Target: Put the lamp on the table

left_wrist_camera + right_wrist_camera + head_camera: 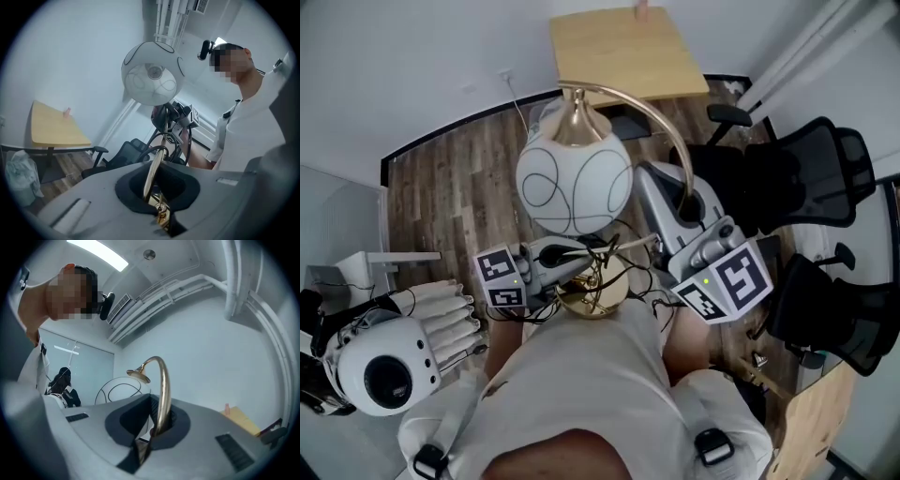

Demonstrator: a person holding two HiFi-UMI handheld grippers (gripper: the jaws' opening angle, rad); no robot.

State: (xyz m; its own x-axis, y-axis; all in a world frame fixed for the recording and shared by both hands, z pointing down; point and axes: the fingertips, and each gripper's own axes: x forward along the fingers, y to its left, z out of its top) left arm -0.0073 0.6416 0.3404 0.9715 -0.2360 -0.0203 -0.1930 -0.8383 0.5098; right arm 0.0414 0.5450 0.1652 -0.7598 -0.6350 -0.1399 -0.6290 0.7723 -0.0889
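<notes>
The lamp hangs in the air in front of the person, carried by both grippers. Its white globe shade with thin black lines hangs from a curved gold arm, above a round gold base. My left gripper is shut on the gold stem just above the base. My right gripper is shut on the curved gold arm higher up. The light wooden table stands ahead by the wall, apart from the lamp. In the left gripper view the shade shows from below.
Black office chairs stand to the right of the lamp. A white rounded machine with a dark lens sits at the lower left. Dark wooden floor lies between me and the table. A wooden cabinet edge is at the lower right.
</notes>
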